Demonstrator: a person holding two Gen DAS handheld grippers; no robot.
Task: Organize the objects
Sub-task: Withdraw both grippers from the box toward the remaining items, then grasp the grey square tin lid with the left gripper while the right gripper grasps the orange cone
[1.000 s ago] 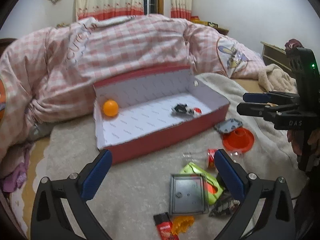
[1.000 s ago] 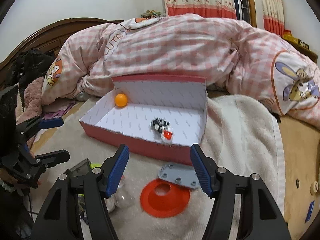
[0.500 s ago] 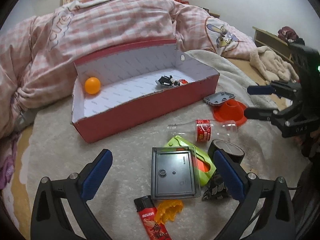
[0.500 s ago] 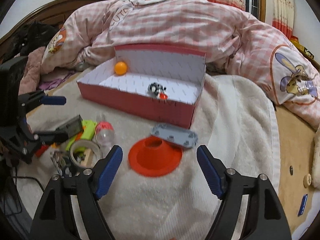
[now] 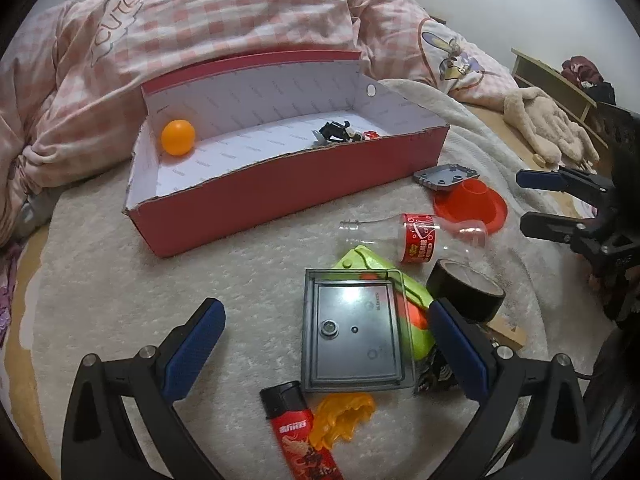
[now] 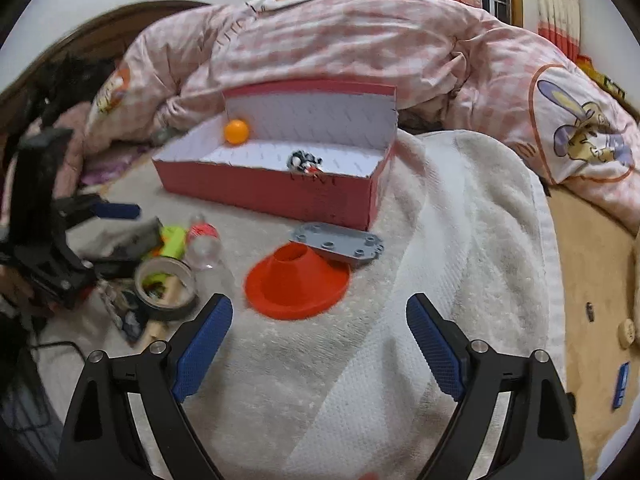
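Both grippers are between picks: the left gripper [image 5: 326,336] and right gripper [image 6: 318,340] stand wide and empty, the right's jaws just opened. Next, the right one must close on the cone [image 6: 298,286] near the box [image 6: 264,190].

Soft, even indoor light fills both views, with only faint shadows under the red box [image 5: 288,196] and a white glare patch on the grey tray [image 5: 354,332] just in front of it. Both views bulge like a fisheye, bending into black corners far from the box. The left wrist view is sharp, while in the right wrist view everything left of the box [image 6: 276,192] smears with motion blur.
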